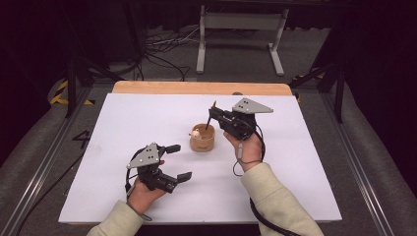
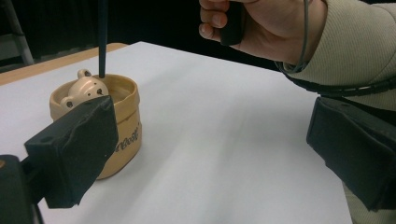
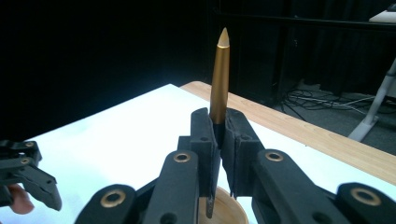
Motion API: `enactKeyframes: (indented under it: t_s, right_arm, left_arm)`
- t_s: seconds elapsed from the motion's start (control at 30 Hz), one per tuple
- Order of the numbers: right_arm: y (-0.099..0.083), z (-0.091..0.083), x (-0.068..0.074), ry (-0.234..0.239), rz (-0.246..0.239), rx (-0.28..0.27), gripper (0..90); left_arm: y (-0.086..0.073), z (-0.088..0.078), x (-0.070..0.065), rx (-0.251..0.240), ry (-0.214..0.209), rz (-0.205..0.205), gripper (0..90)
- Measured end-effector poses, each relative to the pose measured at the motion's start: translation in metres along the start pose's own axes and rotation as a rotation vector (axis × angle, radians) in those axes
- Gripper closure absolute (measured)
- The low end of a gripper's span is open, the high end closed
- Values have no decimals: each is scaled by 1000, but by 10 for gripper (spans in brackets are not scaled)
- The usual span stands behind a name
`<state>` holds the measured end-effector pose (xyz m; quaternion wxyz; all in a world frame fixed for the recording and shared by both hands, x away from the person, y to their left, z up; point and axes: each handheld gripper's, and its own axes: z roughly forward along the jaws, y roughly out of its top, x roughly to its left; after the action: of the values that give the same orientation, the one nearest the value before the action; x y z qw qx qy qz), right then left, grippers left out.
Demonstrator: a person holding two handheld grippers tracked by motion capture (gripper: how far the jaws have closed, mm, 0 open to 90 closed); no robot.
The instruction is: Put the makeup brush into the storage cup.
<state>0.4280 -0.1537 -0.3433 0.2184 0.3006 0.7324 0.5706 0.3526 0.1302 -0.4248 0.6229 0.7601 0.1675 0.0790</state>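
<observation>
Waiting near the counter's (image 1: pixel 123 123) front edge, the left gripper (image 1: pixel 177 162) hangs low with its fingers (image 2: pixel 74 149) spread wide and nothing between them, pointed towards the cup (image 1: pixel 202 138). No contact there; it sits well apart from the cup, a spare hand for now.

Moving up the white sheet to the middle: the small tan cup stands upright, a little bear figure (image 2: pixel 86 88) peeking over its rim. Just above and beside it, the right gripper (image 1: pixel 215 117) is clenched tight on a pen (image 3: pixel 219 79), dark body with a gold end pointing up, held close to vertical. Seen from the left gripper's camera, the pen's lower end dips to the cup's mouth, right by the bear's head.

So the step in hand looks like dropping the pen into the cup. Next move, by my reading: ease it a touch lower, clear of the bear, then let the fingers go so it leans on the rim. Too early a release could tip the light cup.

Beyond, the wooden edge (image 1: pixel 196 87) and dark floor (image 1: pixel 236 54).
</observation>
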Motion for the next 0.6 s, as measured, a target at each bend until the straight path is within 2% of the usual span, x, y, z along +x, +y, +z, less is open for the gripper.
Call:
enactKeyframes:
  t_s: [0.6]
  right_arm:
    - [-20,16,-3,-3,14,38,831]
  left_arm:
    - [0,0,0,0,12,-8,20]
